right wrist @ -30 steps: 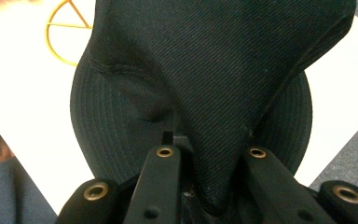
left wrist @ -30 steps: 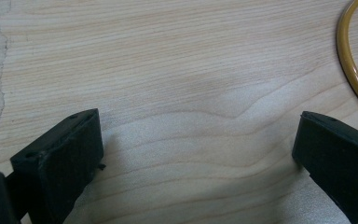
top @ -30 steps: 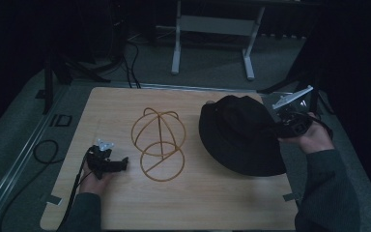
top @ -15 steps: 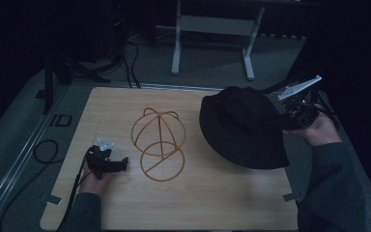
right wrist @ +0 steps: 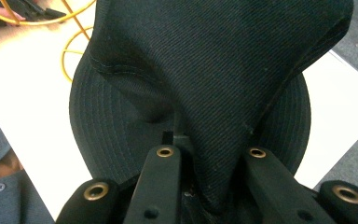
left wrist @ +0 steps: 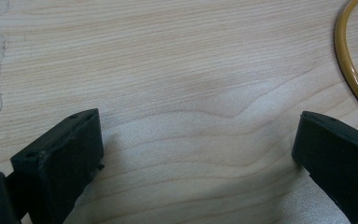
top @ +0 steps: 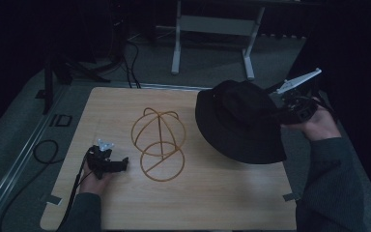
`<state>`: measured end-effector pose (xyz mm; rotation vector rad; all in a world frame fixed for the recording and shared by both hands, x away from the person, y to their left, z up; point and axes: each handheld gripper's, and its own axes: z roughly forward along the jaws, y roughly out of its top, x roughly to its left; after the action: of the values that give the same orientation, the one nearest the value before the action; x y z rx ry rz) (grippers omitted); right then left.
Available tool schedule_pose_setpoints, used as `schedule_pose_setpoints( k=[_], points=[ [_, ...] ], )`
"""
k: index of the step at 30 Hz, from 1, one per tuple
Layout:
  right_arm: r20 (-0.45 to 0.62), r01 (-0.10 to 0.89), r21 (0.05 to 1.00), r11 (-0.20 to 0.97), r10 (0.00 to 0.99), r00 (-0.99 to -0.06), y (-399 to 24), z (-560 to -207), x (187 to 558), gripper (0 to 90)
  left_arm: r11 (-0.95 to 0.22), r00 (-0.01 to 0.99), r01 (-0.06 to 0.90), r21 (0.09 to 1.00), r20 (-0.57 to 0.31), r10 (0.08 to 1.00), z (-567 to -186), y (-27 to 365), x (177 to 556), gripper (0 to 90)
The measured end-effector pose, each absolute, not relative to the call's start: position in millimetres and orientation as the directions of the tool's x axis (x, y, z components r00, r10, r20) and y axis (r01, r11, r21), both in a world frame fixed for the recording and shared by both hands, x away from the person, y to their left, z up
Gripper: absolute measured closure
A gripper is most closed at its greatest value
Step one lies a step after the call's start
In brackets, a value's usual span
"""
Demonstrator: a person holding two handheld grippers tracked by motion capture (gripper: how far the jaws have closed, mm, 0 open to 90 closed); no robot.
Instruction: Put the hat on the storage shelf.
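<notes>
- The black hat is being lifted: its right side is now raised off the tabletop, beside the wire hat stand, so placement looks next.
- The right gripper is clamped on the hat's fabric.
- The left gripper is kept resting, fingers apart.

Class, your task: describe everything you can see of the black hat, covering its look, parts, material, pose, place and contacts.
The black hat is a soft bucket-style hat of woven twill cloth, with a rounded crown and a brim stitched in concentric rows. It sits tilted at the table's right side, its near brim low over the wood. The right gripper is shut on a pinched fold of its cloth. It stands apart from the wire stand.
</notes>
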<state>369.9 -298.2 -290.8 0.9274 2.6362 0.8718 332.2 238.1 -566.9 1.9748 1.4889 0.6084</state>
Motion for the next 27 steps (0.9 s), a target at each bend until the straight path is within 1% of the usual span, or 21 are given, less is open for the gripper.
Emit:
schedule_pose_setpoints(
  k=[14, 27],
  points=[
    [-0.014, 0.461, 0.626, 0.629, 0.601, -0.799, -285.8, -277.5, 376.2, 83.6, -0.203, 0.271, 0.695, 0.69, 0.01, 0.963, -566.9, 238.1, 332.2, 2.0],
    [-0.032, 0.412, 0.651, 0.637, 0.566, -0.824, -268.9, -257.8, 378.6, 83.6, -0.205, 0.272, 0.696, 0.689, 0.011, 0.962, -566.8, 238.2, 332.2, 2.0]
  ],
)
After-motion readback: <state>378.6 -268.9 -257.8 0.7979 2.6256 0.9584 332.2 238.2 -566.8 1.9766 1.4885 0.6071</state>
